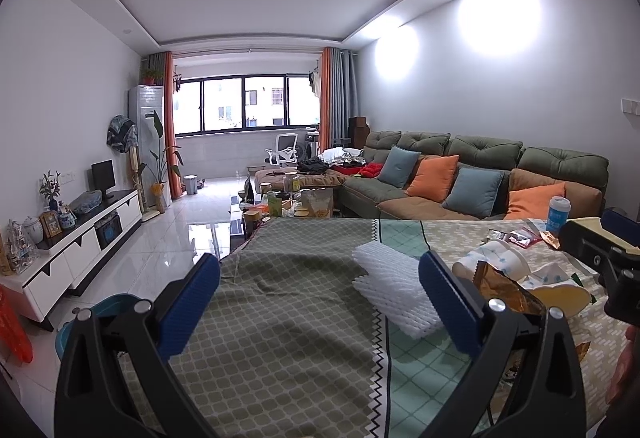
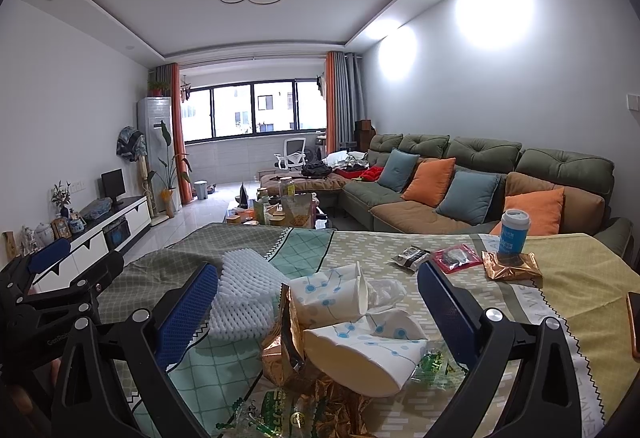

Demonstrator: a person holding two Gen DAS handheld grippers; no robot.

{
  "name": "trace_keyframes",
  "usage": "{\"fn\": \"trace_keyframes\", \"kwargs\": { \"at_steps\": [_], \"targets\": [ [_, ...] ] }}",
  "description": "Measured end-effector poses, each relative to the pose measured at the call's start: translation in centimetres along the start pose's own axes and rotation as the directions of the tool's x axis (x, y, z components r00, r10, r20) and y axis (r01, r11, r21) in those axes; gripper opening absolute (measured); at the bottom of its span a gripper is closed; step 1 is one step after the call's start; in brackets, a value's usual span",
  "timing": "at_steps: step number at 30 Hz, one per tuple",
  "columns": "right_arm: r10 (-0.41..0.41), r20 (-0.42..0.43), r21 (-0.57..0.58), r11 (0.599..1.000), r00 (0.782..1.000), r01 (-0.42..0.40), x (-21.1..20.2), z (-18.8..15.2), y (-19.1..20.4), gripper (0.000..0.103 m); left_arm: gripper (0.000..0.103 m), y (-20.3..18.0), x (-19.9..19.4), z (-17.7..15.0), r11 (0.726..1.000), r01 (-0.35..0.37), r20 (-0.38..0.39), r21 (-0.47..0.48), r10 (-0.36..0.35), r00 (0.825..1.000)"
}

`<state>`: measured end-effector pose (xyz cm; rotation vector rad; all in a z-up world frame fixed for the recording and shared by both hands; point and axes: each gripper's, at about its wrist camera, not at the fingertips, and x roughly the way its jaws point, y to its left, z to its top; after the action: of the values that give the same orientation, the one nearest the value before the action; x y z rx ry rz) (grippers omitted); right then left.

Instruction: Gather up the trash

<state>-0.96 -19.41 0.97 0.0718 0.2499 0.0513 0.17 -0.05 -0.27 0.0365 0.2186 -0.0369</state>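
Trash lies on a patterned tablecloth (image 1: 280,318). A white foam net sleeve (image 1: 396,290) lies just inside my left gripper's right finger; my left gripper (image 1: 320,270) is open and empty above the cloth. My right gripper (image 2: 318,280) is open and empty over two crushed paper cups (image 2: 360,350), a gold foil wrapper (image 2: 288,350) and green wrappers (image 2: 434,364). The foam sleeve (image 2: 244,294) lies by its left finger. Farther right lie a black wrapper (image 2: 412,257), a red packet (image 2: 456,258) and a gold packet (image 2: 512,265). The left gripper shows at the right wrist view's left edge (image 2: 60,270).
A blue-and-white lidded cup (image 2: 514,232) stands at the table's far right. A teal bin (image 1: 100,314) sits on the floor left of the table. A sofa (image 1: 480,177) with cushions and a cluttered coffee table (image 1: 280,201) lie beyond. A phone (image 2: 634,322) lies at the right edge.
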Motion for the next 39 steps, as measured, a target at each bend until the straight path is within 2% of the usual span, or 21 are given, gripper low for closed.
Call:
{"fn": "trace_keyframes", "kwargs": {
  "at_steps": [10, 18, 20, 22, 26, 29, 31, 32, 34, 37, 39],
  "targets": [
    [0.005, -0.028, 0.015, 1.000, 1.000, -0.005, 0.3, -0.3, -0.5, 0.099, 0.100, -0.4, -0.1, -0.1, 0.998, 0.056, -0.011, 0.021, -0.055, 0.998],
    [0.015, -0.085, 0.060, 0.998, 0.996, -0.009, 0.5, -0.6, -3.1, 0.099, 0.100, -2.8, -0.3, -0.9, 0.974, 0.208, -0.067, 0.092, -0.203, 0.977],
    [0.020, -0.101, 0.065, 0.998, 0.995, -0.014, 0.5, -0.8, -3.7, 0.099, 0.100, -3.5, -0.4, -1.3, 0.958, 0.266, -0.090, 0.105, -0.257, 0.962],
    [0.030, -0.119, 0.076, 0.997, 0.992, -0.021, 0.5, -1.0, -4.3, 0.099, 0.100, -4.1, -0.1, -1.7, 0.936, 0.335, -0.132, 0.105, -0.321, 0.938],
    [0.034, -0.166, 0.077, 0.997, 0.985, -0.022, 0.7, -1.7, -5.2, 0.099, 0.100, -5.3, -0.3, -2.8, 0.897, 0.422, -0.186, 0.131, -0.396, 0.899],
    [0.045, -0.217, 0.070, 0.997, 0.975, -0.030, 1.2, -2.3, -5.5, 0.097, 0.100, -6.2, -0.4, -3.7, 0.852, 0.509, -0.235, 0.123, -0.473, 0.849],
    [0.057, -0.252, 0.069, 0.997, 0.966, -0.041, 1.6, -2.8, -5.6, 0.089, 0.099, -7.0, -0.3, -4.4, 0.822, 0.557, -0.271, 0.119, -0.513, 0.815],
    [0.062, -0.268, 0.067, 0.997, 0.961, -0.046, 1.9, -3.1, -5.7, 0.086, 0.099, -7.3, -0.3, -4.7, 0.812, 0.571, -0.282, 0.124, -0.523, 0.804],
    [0.071, -0.292, 0.068, 0.996, 0.954, -0.053, 2.2, -3.7, -5.7, 0.072, 0.094, -8.1, 0.0, -5.4, 0.795, 0.592, -0.311, 0.132, -0.533, 0.786],
    [0.071, -0.310, 0.085, 0.995, 0.948, -0.047, 2.6, -4.2, -6.2, 0.065, 0.080, -8.6, 0.8, -6.4, 0.776, 0.620, -0.368, 0.111, -0.548, 0.751],
    [0.066, -0.315, 0.098, 0.995, 0.947, -0.037, 2.8, -4.3, -6.7, 0.059, 0.058, -8.7, 1.3, -6.9, 0.773, 0.626, -0.389, 0.100, -0.549, 0.740]
  ]
}}
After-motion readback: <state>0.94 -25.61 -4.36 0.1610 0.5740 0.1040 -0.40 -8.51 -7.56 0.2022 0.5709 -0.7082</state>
